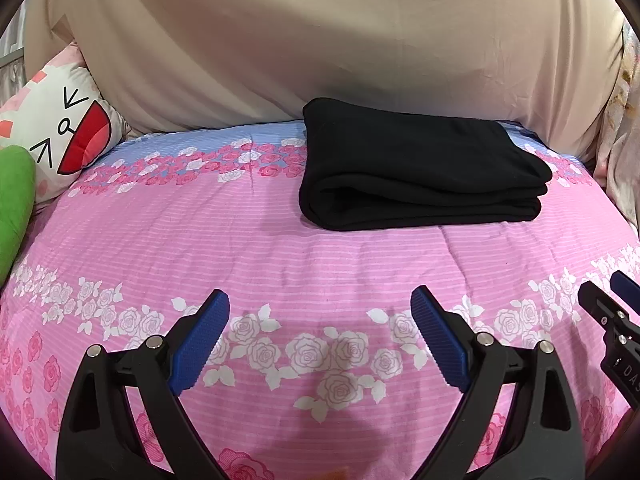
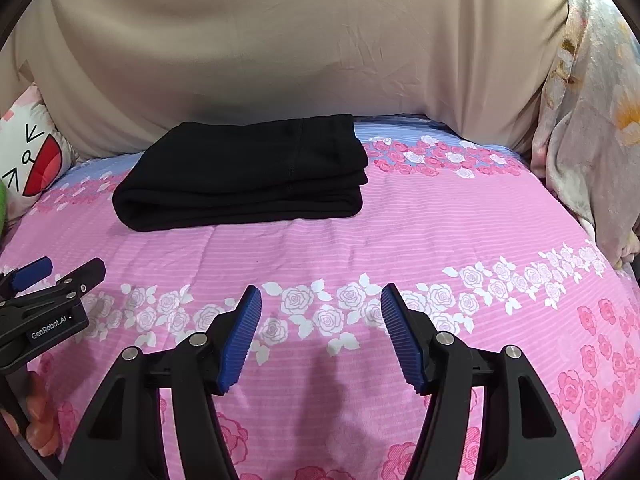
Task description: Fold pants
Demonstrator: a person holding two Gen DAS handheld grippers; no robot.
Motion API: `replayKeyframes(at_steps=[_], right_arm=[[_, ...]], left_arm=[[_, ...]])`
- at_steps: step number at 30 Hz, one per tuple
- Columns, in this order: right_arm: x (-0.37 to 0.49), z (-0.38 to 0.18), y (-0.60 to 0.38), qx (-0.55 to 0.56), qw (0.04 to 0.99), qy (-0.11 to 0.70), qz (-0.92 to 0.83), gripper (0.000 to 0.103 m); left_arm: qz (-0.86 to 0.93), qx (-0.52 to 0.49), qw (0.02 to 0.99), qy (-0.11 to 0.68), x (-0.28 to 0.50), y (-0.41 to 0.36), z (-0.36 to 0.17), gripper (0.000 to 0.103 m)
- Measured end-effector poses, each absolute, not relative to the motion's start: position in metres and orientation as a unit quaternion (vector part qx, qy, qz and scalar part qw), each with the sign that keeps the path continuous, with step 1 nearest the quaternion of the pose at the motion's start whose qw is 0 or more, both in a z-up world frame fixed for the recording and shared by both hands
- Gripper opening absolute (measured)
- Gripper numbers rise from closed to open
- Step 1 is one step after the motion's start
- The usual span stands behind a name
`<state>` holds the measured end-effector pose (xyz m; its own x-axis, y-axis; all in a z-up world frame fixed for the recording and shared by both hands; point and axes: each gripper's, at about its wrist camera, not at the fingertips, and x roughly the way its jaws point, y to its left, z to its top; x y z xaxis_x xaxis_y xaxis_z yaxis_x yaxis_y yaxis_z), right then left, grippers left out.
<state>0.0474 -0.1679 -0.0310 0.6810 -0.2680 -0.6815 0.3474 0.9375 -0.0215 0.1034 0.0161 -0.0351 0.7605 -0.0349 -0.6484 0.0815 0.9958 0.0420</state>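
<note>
The black pants (image 1: pixel 420 168) lie folded into a thick rectangle on the pink rose-patterned bedspread (image 1: pixel 240 248), close to the beige cloth at the back. In the right wrist view the pants (image 2: pixel 248 172) sit left of centre. My left gripper (image 1: pixel 320 292) is open over bare bedspread, well short of the pants, with nothing between its blue pads. My right gripper (image 2: pixel 321 287) is also open and empty, near the front of the bed. Each gripper shows at the edge of the other's view: the right gripper (image 1: pixel 612 292) and the left gripper (image 2: pixel 52 272).
A beige draped cloth (image 1: pixel 320 40) rises behind the bed. A cartoon-face pillow (image 1: pixel 60 132) and a green cushion (image 1: pixel 12 208) lie at the left. A pale floral blanket (image 2: pixel 588 140) is heaped at the right. A person's hand (image 2: pixel 40 420) holds the left gripper's handle.
</note>
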Motion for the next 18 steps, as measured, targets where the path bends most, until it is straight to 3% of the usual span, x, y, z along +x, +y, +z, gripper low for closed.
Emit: replayKeyframes(at_steps=[18], right_arm=[[0.0482, -0.0295, -0.1706, 0.049, 0.916, 0.363, -0.165, 0.064]], left_arm=[[-0.032, 0.047, 0.942, 0.331, 0.0996, 0.0114, -0.0313, 0.090]])
